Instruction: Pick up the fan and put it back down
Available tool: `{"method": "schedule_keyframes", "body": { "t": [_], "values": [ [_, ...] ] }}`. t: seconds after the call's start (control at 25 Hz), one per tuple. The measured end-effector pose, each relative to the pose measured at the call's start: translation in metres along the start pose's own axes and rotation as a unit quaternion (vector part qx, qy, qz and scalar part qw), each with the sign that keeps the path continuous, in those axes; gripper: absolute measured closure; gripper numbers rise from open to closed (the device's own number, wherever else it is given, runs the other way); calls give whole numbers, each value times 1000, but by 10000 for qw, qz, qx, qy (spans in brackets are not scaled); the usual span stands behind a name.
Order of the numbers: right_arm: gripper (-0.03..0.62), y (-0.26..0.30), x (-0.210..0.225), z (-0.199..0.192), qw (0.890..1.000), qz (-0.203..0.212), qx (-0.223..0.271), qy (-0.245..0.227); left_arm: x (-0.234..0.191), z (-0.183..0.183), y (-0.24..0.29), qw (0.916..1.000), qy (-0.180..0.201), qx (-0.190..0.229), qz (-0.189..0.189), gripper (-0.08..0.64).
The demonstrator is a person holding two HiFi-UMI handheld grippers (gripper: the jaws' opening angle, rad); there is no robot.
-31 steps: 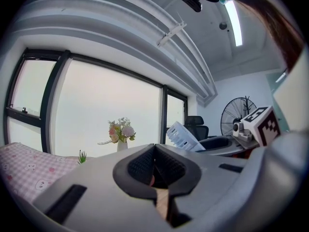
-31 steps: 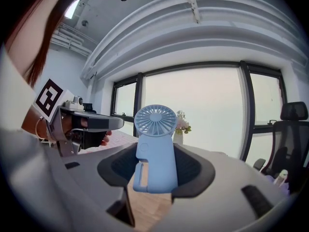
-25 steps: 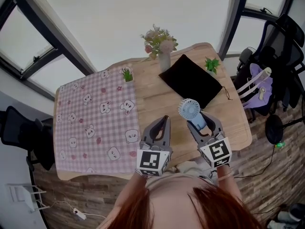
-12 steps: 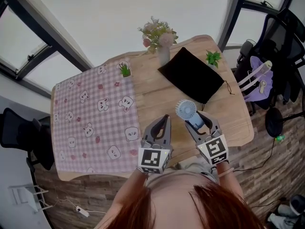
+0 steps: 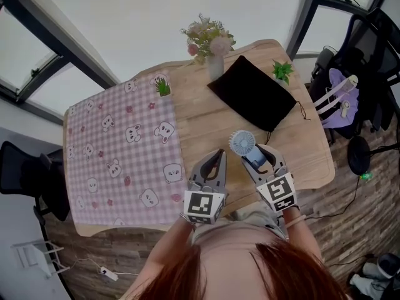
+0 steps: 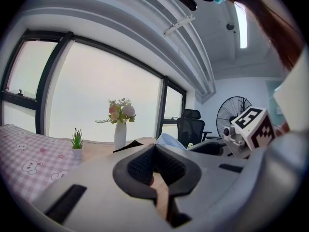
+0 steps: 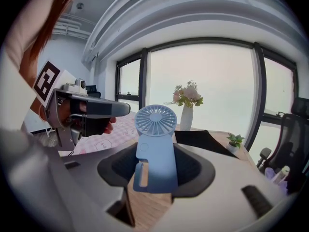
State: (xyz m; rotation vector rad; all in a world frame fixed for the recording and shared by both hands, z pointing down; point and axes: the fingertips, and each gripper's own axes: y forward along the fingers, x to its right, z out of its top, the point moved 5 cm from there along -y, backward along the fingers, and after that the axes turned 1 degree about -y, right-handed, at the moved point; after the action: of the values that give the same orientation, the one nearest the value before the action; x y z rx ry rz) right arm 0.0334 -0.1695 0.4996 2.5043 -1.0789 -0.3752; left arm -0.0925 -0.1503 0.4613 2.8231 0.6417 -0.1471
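my right claw is clamped on the fan: both pads press the sides of its pale blue handle, the round grille upright above them. the right gripper view settles this, with the fan filling the gap and bare wood under its foot; whether the foot touches the table i cannot tell. the head view places the fan over the bare wood of the table near its front edge, between the pink checked cloth and the black pouch, well short of the vase of flowers. my left claw hangs just beside the right one, apart from the fan. only the left gripper view shows its pads drawn together with nothing between them. that view also picks up a standing fan and an office chair, which the right gripper view lacks.
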Motion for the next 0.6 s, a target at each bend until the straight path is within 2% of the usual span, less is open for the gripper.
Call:
{"method": "schedule_keyframes", "body": {
  "t": [0.6],
  "values": [
    [380, 25, -5, -44, 9980, 74, -623, 52, -7, -26, 13, 9996, -153, -205, -123, 549]
  ]
}}
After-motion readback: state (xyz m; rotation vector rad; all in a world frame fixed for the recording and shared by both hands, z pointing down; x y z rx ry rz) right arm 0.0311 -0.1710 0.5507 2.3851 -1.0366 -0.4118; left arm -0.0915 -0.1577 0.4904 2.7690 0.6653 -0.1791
